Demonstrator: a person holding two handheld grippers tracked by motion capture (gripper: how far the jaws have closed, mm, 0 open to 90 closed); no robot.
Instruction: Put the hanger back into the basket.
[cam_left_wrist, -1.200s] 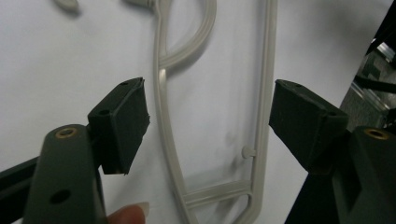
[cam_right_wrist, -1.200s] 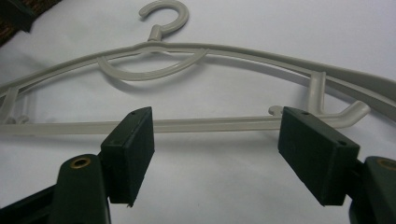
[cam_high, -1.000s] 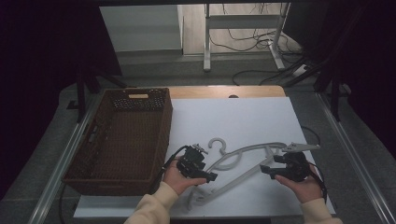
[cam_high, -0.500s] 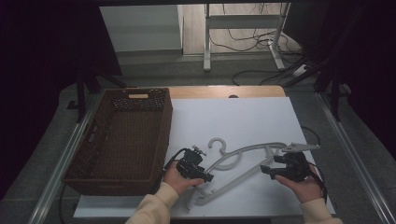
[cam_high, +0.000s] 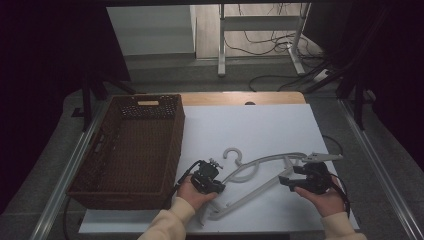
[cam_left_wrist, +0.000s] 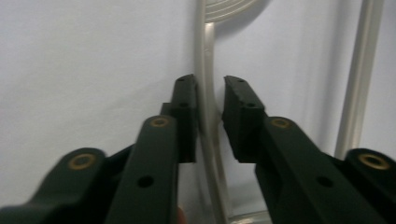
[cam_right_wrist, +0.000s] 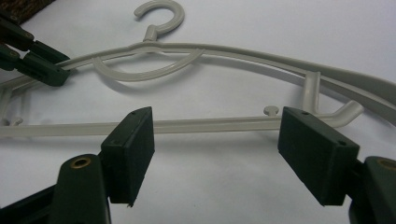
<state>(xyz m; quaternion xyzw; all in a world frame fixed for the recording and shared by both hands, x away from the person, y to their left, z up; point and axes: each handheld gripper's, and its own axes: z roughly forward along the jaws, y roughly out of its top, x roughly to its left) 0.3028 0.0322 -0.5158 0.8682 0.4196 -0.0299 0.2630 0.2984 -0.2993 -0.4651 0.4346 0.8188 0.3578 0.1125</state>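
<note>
The left gripper (cam_high: 216, 185) has just been closing its jaws and now clenches the upper arm of the pale grey plastic clothes hanger (cam_high: 260, 172); in the left gripper view the thin arm (cam_left_wrist: 208, 107) runs between the two black pads, which sit tight on either side of it. The right gripper (cam_high: 287, 181) stands released, its jaws spread wide, with the hanger's lower bar (cam_right_wrist: 210, 125) lying beyond them, untouched.

The hanger lies flat on the white table sheet (cam_high: 260, 130), toward the near edge, just to the 3 o'clock side of the dark brown woven basket (cam_high: 135, 145) and between the two hands. Its long axis runs from about 8 o'clock to 2 o'clock in the high view, and its hook (cam_high: 233, 155) points toward 11 o'clock, curling away from the person.

The grip is on a slim, smooth arm far from the hanger's middle, so I judge that a lift could let it pivot or slide in the pads and sag at the free end. The hook or the small side pegs could also catch the basket rim if it is swung that way.
</note>
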